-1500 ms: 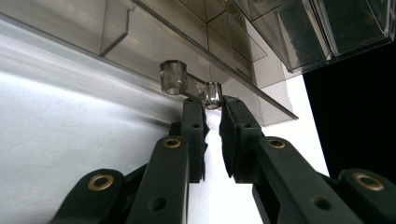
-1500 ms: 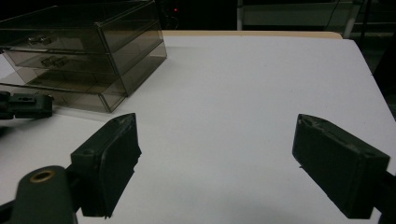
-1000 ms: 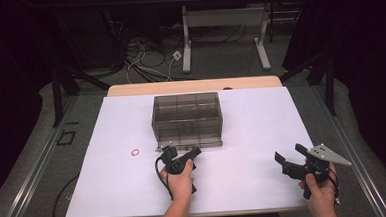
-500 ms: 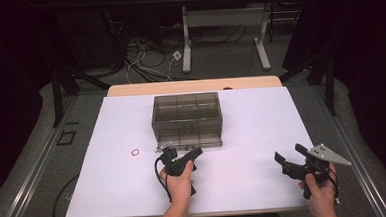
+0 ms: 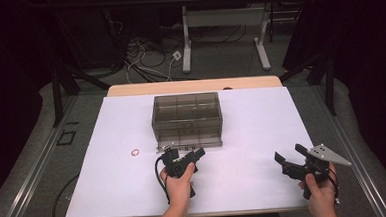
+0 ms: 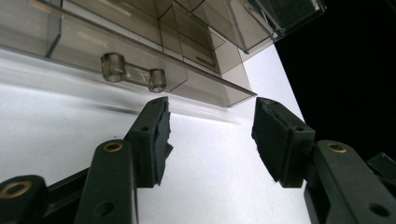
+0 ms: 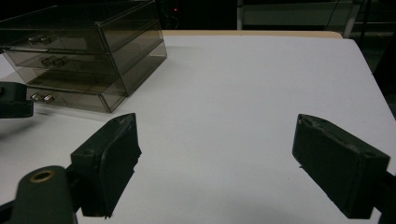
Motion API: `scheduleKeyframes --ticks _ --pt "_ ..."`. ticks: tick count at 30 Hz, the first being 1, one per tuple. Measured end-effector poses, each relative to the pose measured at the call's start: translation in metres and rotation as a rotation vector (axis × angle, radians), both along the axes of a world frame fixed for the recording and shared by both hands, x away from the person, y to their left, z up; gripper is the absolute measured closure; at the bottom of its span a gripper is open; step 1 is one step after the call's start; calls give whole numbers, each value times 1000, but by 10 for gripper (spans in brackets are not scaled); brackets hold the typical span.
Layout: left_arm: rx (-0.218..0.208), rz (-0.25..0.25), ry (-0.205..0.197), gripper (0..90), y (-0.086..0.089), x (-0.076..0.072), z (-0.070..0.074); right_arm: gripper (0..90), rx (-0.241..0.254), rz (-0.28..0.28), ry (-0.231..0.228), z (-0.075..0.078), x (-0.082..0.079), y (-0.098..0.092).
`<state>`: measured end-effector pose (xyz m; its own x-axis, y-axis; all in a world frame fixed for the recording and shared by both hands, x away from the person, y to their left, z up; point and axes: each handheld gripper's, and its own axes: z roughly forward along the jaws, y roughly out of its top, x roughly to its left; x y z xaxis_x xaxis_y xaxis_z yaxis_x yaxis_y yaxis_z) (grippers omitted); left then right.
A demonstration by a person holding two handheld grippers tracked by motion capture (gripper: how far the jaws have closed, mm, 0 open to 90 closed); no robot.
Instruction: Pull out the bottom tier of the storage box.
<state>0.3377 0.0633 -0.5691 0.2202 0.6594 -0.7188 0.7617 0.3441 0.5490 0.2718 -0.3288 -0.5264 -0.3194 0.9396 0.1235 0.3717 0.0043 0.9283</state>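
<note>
The left gripper (image 5: 186, 158) sits right in front of a smoky see-through drawer box (image 5: 186, 120) on the white desk (image 5: 252, 135). Its jaws have just been opening, and now they stand apart with nothing between them. In the left gripper view, the two black pads (image 6: 156, 140) point up at the bottom drawer (image 6: 140, 70) of the box. That drawer sticks out a little from the box, toward the gripper. Its small clear handle (image 6: 132, 73) is just past the tip of the left-hand jaw in that view, close to it but not touching. The white desk shows in the gap between the jaws. A hand (image 5: 179, 187) holds this gripper from behind, and a black cable loops beside it. A little red ring (image 5: 135, 152) lies on the desk off to the left of the left gripper, near it but apart from it. The right gripper (image 5: 290, 159) is well away from the box, far to the right of the left gripper, near the front edge of the desk. Its jaws are wide open and hold nothing. In the right gripper view, bare white desk lies between the two pads, and the drawer box stands farther off, up and to the left of them. A grey three-cornered plate (image 5: 328, 155) sits on top of the right gripper.
</note>
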Motion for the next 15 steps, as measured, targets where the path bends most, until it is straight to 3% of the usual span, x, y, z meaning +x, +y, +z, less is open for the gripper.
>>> scheduleKeyframes --ticks 4,10,15 --pt "-9 1 -22 426 -2 1 1 141 1 -3 2 0 0 0" --pt "27 -17 -49 380 -3 1 7 141 3 -1 -1 0 0 0" --pt "25 -16 -67 360 -3 0 12 141 4 -2 2 0 0 1"
